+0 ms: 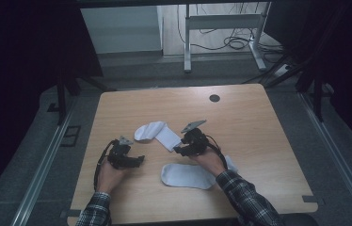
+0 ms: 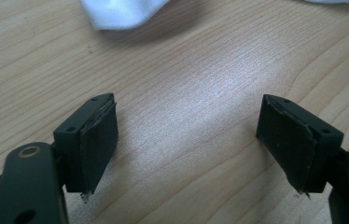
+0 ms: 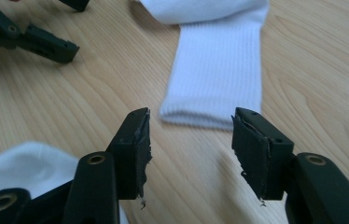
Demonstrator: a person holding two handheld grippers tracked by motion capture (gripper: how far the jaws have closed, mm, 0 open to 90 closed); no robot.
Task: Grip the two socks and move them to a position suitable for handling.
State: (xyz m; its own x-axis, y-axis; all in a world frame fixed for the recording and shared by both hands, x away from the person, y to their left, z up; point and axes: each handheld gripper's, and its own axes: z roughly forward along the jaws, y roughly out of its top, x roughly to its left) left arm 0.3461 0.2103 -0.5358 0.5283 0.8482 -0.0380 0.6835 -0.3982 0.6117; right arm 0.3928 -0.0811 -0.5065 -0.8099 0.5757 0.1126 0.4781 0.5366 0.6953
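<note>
With the right gripper (image 3: 189,140) half-open just short of the far sock's (image 3: 217,74) cuff on the table (image 1: 254,141), and the left gripper (image 2: 186,135) wide and empty, its fingers (image 3: 135,149) could shove the cuff away.

Two socks on the worktop (image 1: 259,141), a claw at each.

Far sock (image 1: 157,134) lies mid-worktop; near sock (image 1: 188,175) lies in front of it, toward the person. Right claw (image 1: 180,149) sits at the far sock's cuff end, between the socks. Left claw (image 1: 139,160) rests on the worktop left of both.
</note>
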